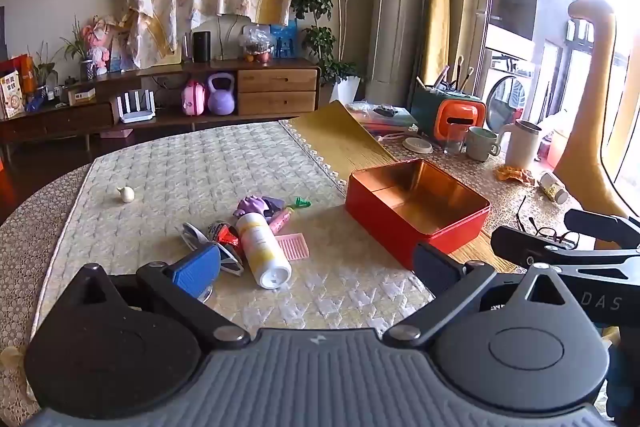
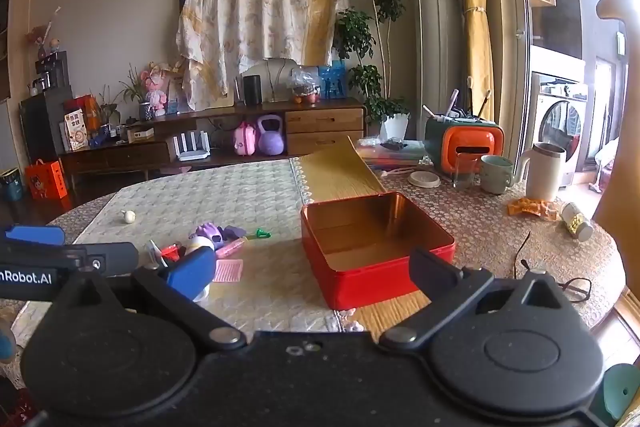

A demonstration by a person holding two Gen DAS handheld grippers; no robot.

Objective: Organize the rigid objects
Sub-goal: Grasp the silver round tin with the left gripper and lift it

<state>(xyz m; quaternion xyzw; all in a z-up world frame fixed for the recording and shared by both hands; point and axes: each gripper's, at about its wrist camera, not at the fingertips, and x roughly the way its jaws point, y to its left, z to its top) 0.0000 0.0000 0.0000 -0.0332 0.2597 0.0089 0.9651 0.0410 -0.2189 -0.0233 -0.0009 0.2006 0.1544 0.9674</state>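
An open red tin box [image 1: 416, 213] [image 2: 372, 247] sits empty on the table. Left of it lies a pile: a white and yellow bottle [image 1: 262, 249] on its side, a pink comb [image 1: 294, 247] [image 2: 229, 270], a purple toy [image 1: 258, 205] [image 2: 210, 230], a green piece [image 1: 301, 203] [image 2: 262, 235] and red wrappers [image 1: 224, 233]. My left gripper [image 1: 316, 269] hovers wide open just before the bottle, nothing between its fingers. My right gripper [image 2: 312, 273] is also wide open, in front of the box's near wall, empty.
A small cream figure [image 1: 127, 194] [image 2: 129, 216] lies alone at the left of the quilted mat. Mugs [image 1: 482, 143], a glass [image 1: 454, 141], an orange holder [image 1: 458, 117], spectacles [image 2: 568, 287] and a small jar [image 2: 576, 222] crowd the right side of the table.
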